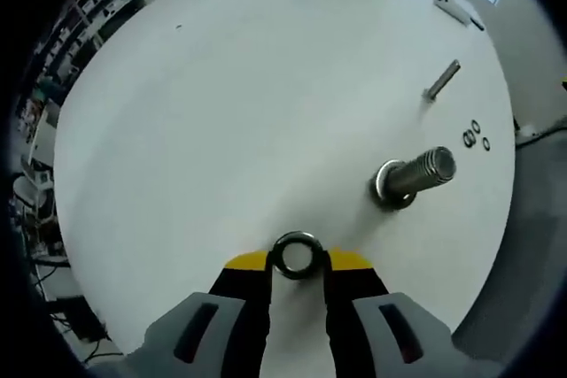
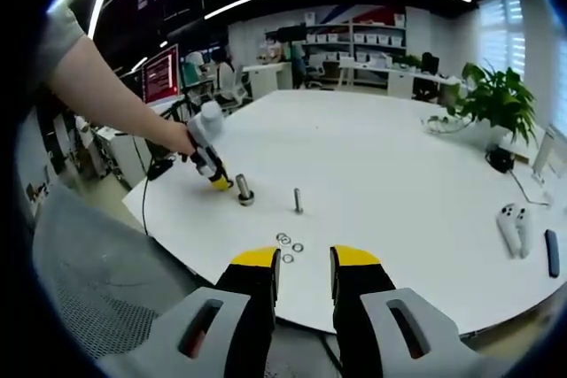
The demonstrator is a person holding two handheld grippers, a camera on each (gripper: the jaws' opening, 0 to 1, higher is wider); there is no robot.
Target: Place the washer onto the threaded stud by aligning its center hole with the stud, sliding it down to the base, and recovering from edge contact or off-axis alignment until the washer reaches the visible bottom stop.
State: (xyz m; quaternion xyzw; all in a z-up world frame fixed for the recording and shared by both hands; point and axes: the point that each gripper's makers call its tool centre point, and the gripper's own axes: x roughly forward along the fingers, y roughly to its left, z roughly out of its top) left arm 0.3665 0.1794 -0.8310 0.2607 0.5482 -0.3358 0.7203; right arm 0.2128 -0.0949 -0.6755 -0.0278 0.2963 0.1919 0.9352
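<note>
In the left gripper view, my left gripper (image 1: 297, 258) is shut on a dark metal washer (image 1: 297, 255), held upright between the yellow fingertips. The threaded stud (image 1: 416, 174) stands on the white table (image 1: 248, 104) to the right of the washer and apart from it, with a wider collar at its base. From the right gripper view, the left gripper (image 2: 219, 181) is in a person's hand just left of the stud (image 2: 244, 190). My right gripper (image 2: 306, 265) hangs open over the table's near edge, with nothing between its fingers.
A second, thinner bolt (image 1: 441, 80) (image 2: 299, 200) stands beyond the stud. Loose small washers (image 1: 474, 136) (image 2: 288, 245) lie near it. White controllers (image 2: 512, 226) rest at the table's right side, near a potted plant (image 2: 496, 99). A mesh chair back (image 2: 80, 281) sits at the left.
</note>
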